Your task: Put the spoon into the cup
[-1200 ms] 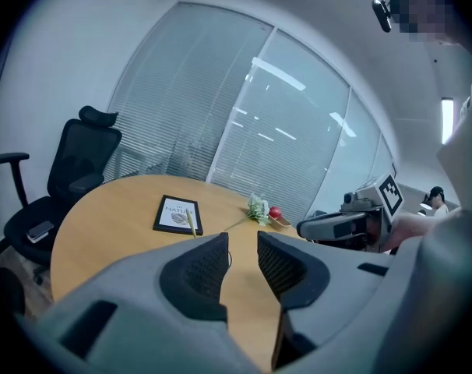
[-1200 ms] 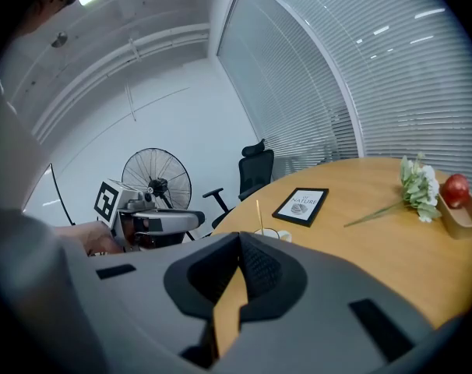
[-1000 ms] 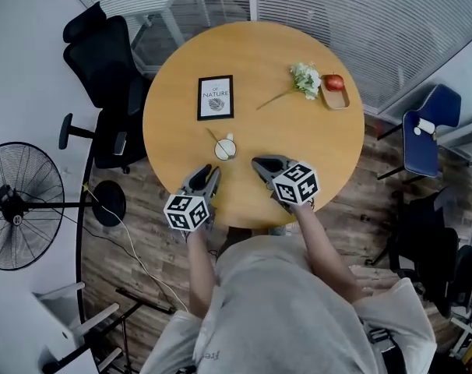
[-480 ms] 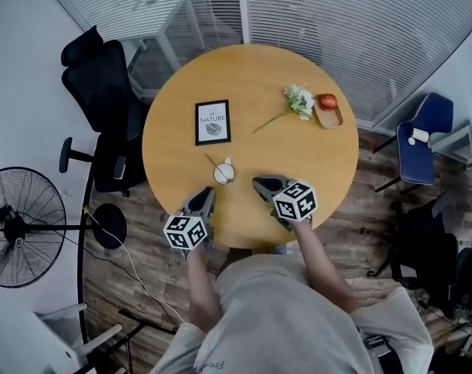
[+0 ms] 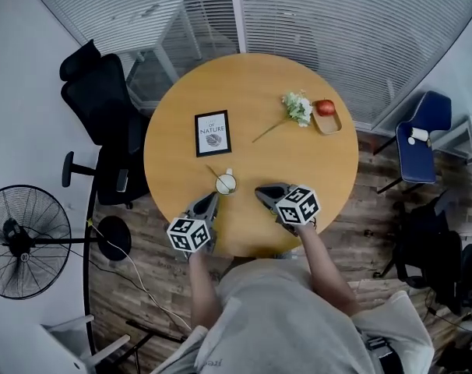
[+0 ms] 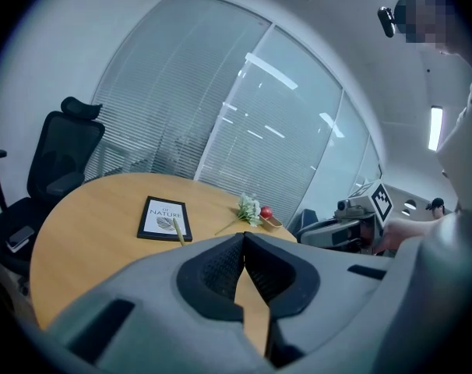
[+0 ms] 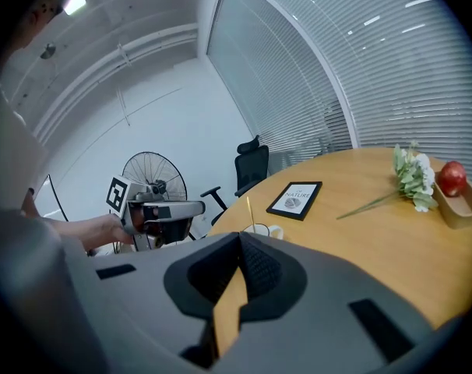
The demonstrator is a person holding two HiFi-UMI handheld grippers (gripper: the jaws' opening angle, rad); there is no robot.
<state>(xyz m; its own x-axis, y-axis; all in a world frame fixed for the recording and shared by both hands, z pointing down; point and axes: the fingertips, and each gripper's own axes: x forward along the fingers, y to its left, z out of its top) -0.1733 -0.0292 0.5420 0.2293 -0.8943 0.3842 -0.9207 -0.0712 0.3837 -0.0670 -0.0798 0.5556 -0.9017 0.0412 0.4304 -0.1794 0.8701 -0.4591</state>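
Seen from above, the spoon [image 5: 214,172] stands in the cup [image 5: 226,183] at the worktop's [image 5: 251,92] 7 o'clock. The left tool [image 5: 212,199], at the cup's 7 o'clock, and the right tool [image 5: 261,189], at 3, are closed and empty.

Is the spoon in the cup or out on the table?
In. The spoon stands in the white cup, its handle leaning out over the rim; the right gripper view shows the same.
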